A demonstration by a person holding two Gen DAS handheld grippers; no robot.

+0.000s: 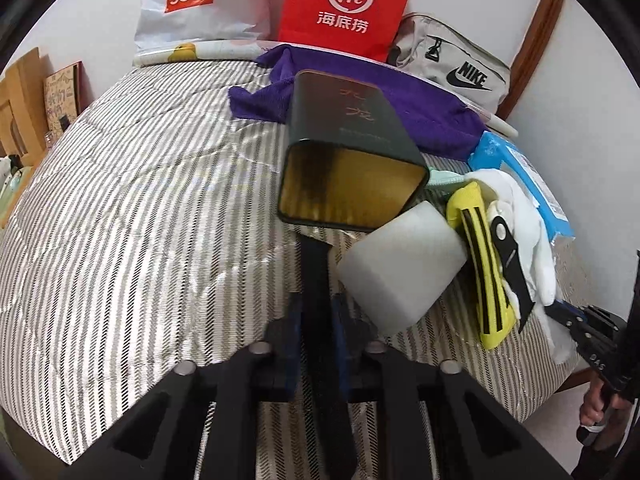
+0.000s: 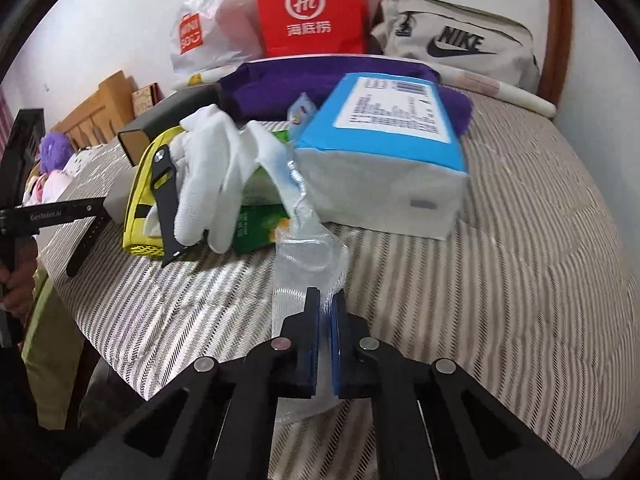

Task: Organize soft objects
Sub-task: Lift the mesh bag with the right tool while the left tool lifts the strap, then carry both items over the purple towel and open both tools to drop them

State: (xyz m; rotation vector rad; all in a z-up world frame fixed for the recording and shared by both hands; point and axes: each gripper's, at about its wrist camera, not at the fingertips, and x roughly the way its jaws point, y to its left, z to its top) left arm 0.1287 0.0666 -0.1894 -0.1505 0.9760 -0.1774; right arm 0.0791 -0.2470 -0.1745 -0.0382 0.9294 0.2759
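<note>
Pinching the clear plastic wrapper [image 2: 308, 256] of the blue tissue pack [image 2: 384, 148], the right gripper [image 2: 326, 344] has its fingers pressed together on it; the pack lies at twelve o'clock on the striped bedspread [image 2: 500, 280]. The left gripper [image 1: 316, 320] clamps the dark tin [image 1: 348, 168] by a black flap [image 1: 316, 280], open mouth toward the camera, with a white foam block [image 1: 400, 276], yellow sock [image 1: 484, 272] and white gloves [image 1: 528, 240] at two o'clock.

A striped bed [image 2: 500, 280] carries a purple towel [image 2: 320, 80], blue tissue pack [image 2: 384, 152], yellow pouch [image 2: 140, 200] and white foam block [image 1: 400, 276].
</note>
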